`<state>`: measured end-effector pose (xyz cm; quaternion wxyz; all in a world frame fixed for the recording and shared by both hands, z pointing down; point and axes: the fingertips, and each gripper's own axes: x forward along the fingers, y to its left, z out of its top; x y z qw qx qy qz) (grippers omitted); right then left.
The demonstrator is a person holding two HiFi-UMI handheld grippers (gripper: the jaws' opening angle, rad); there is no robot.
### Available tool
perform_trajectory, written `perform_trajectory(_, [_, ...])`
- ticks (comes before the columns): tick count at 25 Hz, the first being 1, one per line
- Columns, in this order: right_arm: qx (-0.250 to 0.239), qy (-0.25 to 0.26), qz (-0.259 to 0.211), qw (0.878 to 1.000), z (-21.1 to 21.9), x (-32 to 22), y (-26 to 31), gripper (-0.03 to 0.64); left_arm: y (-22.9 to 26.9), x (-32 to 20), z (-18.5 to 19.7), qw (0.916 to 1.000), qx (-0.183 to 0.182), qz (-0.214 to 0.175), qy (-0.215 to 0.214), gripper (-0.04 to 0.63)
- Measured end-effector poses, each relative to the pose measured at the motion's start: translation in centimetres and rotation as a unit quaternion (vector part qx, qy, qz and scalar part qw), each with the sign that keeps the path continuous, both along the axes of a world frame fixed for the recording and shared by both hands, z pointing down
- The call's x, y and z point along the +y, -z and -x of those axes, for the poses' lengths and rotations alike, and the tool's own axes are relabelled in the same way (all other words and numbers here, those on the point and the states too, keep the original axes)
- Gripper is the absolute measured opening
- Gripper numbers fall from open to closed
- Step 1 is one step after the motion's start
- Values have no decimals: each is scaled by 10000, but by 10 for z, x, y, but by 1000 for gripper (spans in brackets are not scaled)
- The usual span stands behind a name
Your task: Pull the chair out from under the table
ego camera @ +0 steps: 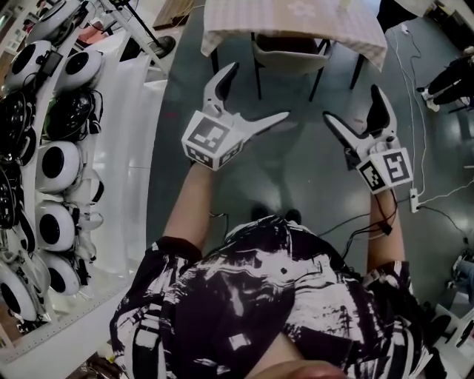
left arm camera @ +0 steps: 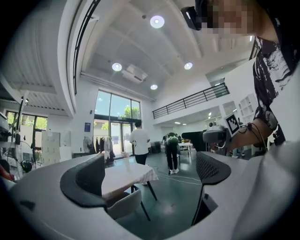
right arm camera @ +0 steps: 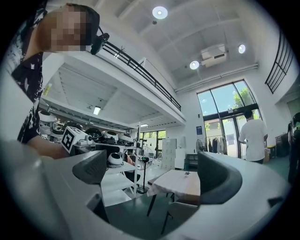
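Note:
A table [ego camera: 296, 22] under a pale checked cloth stands ahead on the green floor. A grey chair [ego camera: 289, 55] is tucked under its near side, with only the backrest and dark legs showing. Both grippers hover short of the chair, apart from it. My left gripper [ego camera: 255, 92] is open with nothing between its jaws. My right gripper [ego camera: 354, 104] is open and empty too. In the left gripper view the chair [left arm camera: 124, 206] sits low between the jaws of the left gripper [left arm camera: 150, 176]. In the right gripper view the chair [right arm camera: 180, 211] and table [right arm camera: 180, 183] lie ahead of the right gripper [right arm camera: 154, 173].
White shelving [ego camera: 59, 163] loaded with round black-and-white devices runs along the left. A power strip [ego camera: 415, 200] and cables lie on the floor at the right. A stand on a tripod base [ego camera: 141, 29] is left of the table. Two people [left arm camera: 139, 143] stand far behind.

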<state>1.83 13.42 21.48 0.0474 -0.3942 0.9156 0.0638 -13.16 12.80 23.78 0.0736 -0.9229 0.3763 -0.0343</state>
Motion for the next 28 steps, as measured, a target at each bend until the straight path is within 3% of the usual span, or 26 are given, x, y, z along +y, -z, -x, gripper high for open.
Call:
perform_trajectory(7, [-137,-19,-6,9999,9,-12,3,575,11,-18,18,9997,165,-142,55,569])
perform_trajectory(15, [-130,0,-4,9999,-13,-61,-9,576,1,-61,0,9999,126,-22,-18,571])
perform_trajectory(28, [-82,436,226,9988,-98,-250,-42,575,-25,-230,-84,9987,-192,258,383,571])
